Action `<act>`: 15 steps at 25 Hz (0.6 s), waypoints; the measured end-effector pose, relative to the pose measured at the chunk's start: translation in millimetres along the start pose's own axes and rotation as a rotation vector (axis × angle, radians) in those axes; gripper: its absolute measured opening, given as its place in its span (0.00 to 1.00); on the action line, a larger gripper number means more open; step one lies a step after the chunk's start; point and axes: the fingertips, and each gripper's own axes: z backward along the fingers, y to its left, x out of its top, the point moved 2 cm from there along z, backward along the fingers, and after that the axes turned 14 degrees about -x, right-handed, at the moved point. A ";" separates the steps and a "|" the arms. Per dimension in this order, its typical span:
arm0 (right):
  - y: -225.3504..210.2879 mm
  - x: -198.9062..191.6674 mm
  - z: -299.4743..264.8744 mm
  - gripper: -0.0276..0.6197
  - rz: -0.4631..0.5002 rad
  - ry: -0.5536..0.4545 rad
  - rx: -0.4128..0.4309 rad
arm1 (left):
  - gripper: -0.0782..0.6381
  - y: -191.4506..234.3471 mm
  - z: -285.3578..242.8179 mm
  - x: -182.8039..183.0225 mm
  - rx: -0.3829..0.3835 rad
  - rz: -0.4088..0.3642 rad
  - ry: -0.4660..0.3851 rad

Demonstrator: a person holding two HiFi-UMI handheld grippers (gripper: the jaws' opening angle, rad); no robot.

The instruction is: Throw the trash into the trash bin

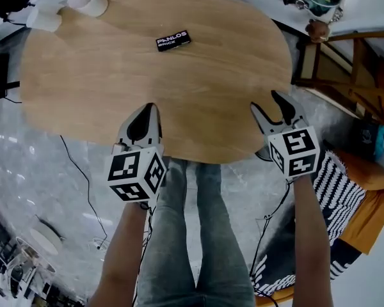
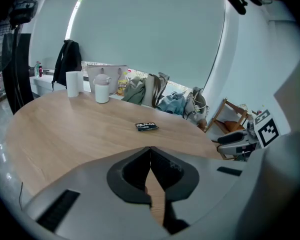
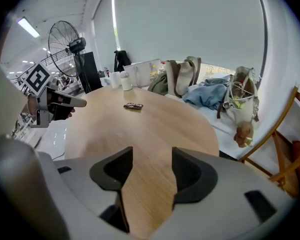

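Note:
A black snack wrapper [image 1: 173, 40] with white print lies flat on the oval wooden table [image 1: 102, 88], toward its far side; it also shows small in the left gripper view as the wrapper [image 2: 146, 127] and in the right gripper view as the wrapper [image 3: 133, 105]. My left gripper [image 1: 151, 107] hovers over the near table edge, jaws shut with nothing between them. My right gripper [image 1: 265, 103] hangs over the near right edge, jaws open and empty. Both are well short of the wrapper. No trash bin is in view.
White cups [image 1: 88, 2] and a paper roll stand at the table's far left. Bags and clothes [image 2: 155, 91] pile behind the table. A wooden folding chair [image 1: 345, 69] stands at the right, and a striped cushion [image 1: 336, 184] lies on the floor. Cables trail over the grey floor [image 1: 45, 171].

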 end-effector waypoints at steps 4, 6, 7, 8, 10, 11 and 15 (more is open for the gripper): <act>23.0 29.6 -20.1 0.43 0.050 -0.009 0.038 | 0.13 30.4 12.0 3.3 0.039 0.037 -0.020; 34.3 43.4 -30.3 0.43 0.074 -0.010 0.054 | 0.13 46.5 17.6 5.9 0.057 0.053 -0.028; 39.8 50.0 -35.6 0.43 0.085 -0.010 0.061 | 0.13 54.6 20.3 7.3 0.065 0.060 -0.032; 45.1 56.6 -40.8 0.43 0.096 -0.010 0.068 | 0.13 62.5 22.9 8.7 0.073 0.067 -0.035; 55.0 69.9 -51.3 0.42 0.116 -0.012 0.080 | 0.13 77.9 28.0 11.4 0.090 0.081 -0.043; 59.9 76.6 -56.7 0.42 0.127 -0.013 0.087 | 0.13 85.3 30.4 12.7 0.098 0.087 -0.047; 79.9 103.7 -79.3 0.42 0.181 -0.019 0.115 | 0.13 112.9 36.9 17.7 0.124 0.111 -0.058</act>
